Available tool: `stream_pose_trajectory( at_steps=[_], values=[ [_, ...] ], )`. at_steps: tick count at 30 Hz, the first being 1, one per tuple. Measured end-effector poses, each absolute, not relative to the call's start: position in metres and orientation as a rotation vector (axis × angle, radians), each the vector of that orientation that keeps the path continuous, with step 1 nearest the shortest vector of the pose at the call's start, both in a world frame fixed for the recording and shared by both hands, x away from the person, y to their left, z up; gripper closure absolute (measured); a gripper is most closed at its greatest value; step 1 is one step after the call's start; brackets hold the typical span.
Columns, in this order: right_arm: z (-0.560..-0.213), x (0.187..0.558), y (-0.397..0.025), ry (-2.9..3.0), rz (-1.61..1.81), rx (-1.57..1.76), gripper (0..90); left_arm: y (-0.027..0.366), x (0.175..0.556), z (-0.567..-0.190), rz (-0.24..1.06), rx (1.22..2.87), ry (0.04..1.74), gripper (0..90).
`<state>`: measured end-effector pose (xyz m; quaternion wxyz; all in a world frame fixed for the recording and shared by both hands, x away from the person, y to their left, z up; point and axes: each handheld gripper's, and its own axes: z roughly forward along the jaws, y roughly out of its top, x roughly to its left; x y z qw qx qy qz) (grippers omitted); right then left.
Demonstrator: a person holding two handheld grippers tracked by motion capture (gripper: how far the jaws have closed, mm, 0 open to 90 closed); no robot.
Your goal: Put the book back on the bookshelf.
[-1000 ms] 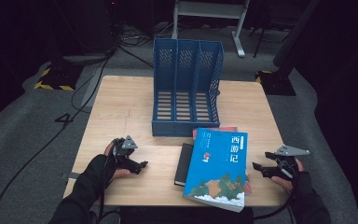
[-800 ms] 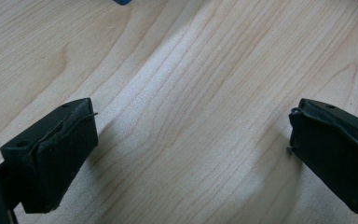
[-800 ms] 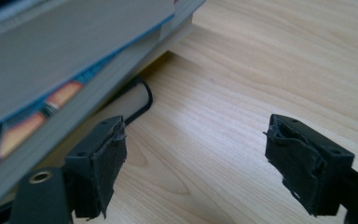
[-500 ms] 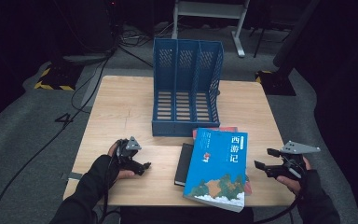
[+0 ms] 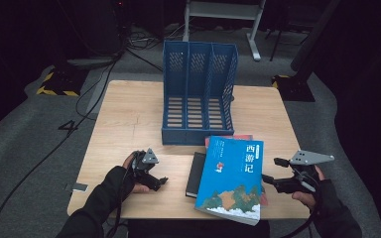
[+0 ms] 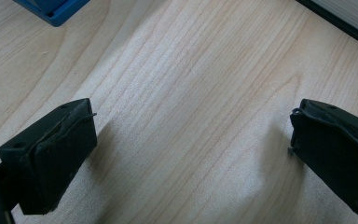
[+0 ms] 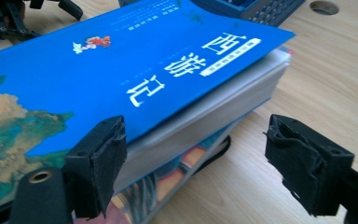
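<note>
The blue book [image 5: 233, 178] lies face up on top of a small stack near the front edge of the table [image 5: 129, 114], just in front of the blue file rack [image 5: 198, 94], with a black book [image 5: 196, 173] touching its left side. The right tongs [image 5: 270, 179] sit spread at the blue book's right edge, one jaw against its page block, the other out over bare wood. The left tongs [image 5: 159, 182] rest spread on the table, left of the black book, holding nothing.
</note>
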<state>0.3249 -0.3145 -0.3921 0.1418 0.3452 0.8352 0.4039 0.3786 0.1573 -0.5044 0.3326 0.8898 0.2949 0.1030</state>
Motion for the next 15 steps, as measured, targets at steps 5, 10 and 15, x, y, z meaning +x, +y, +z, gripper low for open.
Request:
stream_pose_trajectory(
  at_steps=[5,10,15],
  values=[
    [-0.393,0.324,-0.307,2.477,1.165,0.961,21.4,0.157,0.379,-0.503,0.258,2.344,0.767,0.9],
    [-0.401,0.324,-0.298,2.562,1.13,0.965,17.0,0.155,0.378,-0.5,0.248,2.361,0.768,5.0],
    [-0.406,0.33,-0.299,2.626,1.156,1.028,17.2,0.153,0.378,-0.495,0.246,2.362,0.76,18.4]
  ],
)
